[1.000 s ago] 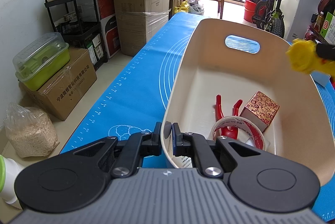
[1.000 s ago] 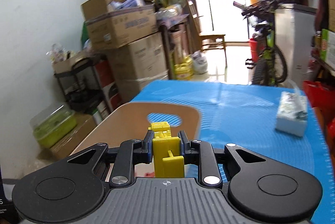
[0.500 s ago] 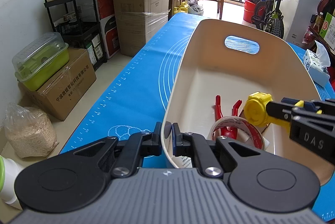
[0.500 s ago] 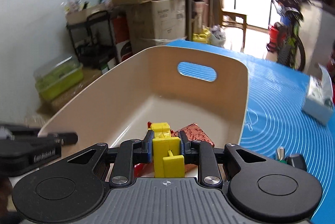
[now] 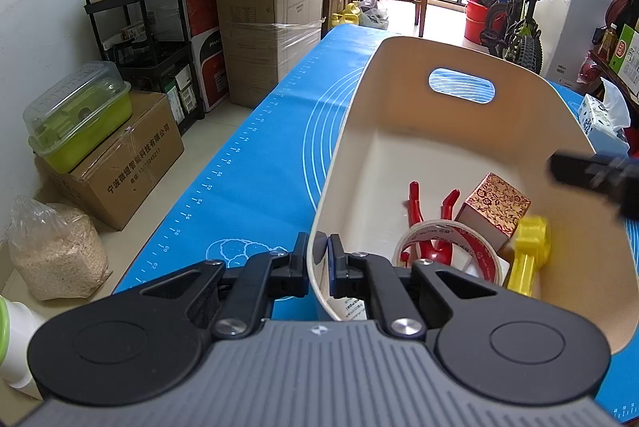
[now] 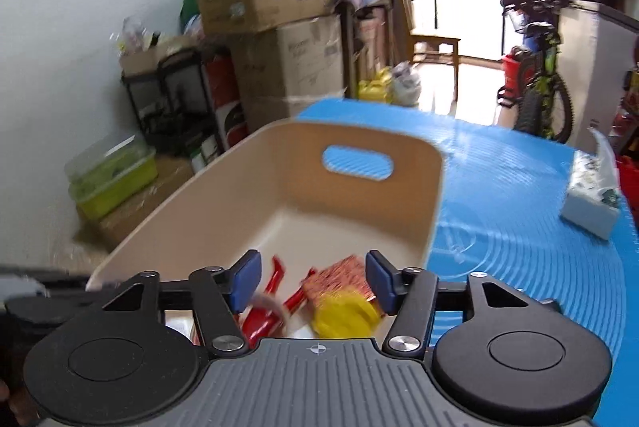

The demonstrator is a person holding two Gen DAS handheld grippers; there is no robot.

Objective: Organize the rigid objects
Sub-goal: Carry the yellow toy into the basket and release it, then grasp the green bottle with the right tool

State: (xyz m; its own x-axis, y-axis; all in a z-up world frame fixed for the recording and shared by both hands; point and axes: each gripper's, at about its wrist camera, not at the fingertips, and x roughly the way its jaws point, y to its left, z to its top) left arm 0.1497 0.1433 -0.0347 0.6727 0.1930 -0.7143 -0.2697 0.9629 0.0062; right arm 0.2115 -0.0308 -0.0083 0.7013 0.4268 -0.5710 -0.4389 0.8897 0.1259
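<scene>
The left gripper (image 5: 317, 258) is clamped on the near rim of the beige bin (image 5: 403, 131), which should be held steady while the right gripper (image 6: 312, 281), fingers spread and empty, lifts straight clear. Just beyond, the yellow plastic toy (image 5: 528, 256) lies in the bin's near right corner, chunky and ribbed, touching the patterned box (image 5: 495, 205) beside the tape roll (image 5: 447, 247).

cream bin (image 5: 399, 95), yellow toy (image 5: 529, 253), red clip (image 5: 417, 207), gold-red patterned box (image 5: 497, 201), blue mat (image 5: 247, 187)
</scene>
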